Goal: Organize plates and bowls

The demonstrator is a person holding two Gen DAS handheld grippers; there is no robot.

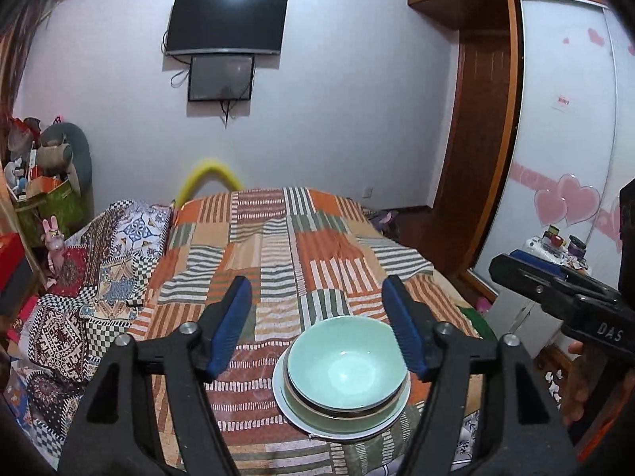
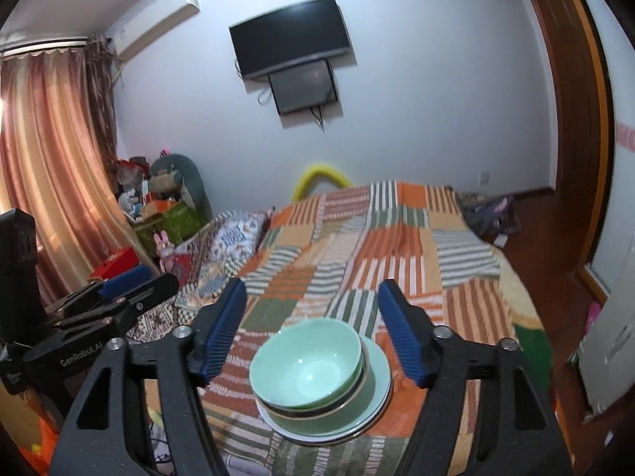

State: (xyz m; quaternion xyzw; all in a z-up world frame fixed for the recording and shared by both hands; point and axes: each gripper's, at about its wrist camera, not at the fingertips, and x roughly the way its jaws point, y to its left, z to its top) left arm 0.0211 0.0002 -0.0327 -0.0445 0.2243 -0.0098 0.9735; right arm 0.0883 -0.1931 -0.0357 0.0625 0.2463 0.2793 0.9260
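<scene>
A bed covered by a striped patchwork blanket (image 1: 301, 246) is carrying a stack of dishes near its near edge: a white plate (image 1: 293, 416) lying under a darker green bowl (image 1: 317, 416), with a pale green bowl (image 1: 347, 361) nesting on top. The left gripper (image 1: 317, 329) is hovering just above the stack, jaws apart, gripping nothing. The right gripper (image 2: 311, 329) is hovering likewise, jaws spread wide and holding nothing

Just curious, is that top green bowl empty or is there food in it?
Empty. The top bowl sits upright on the stack, and its smooth pale green inside shows bare down to the bottom in both views.
</scene>
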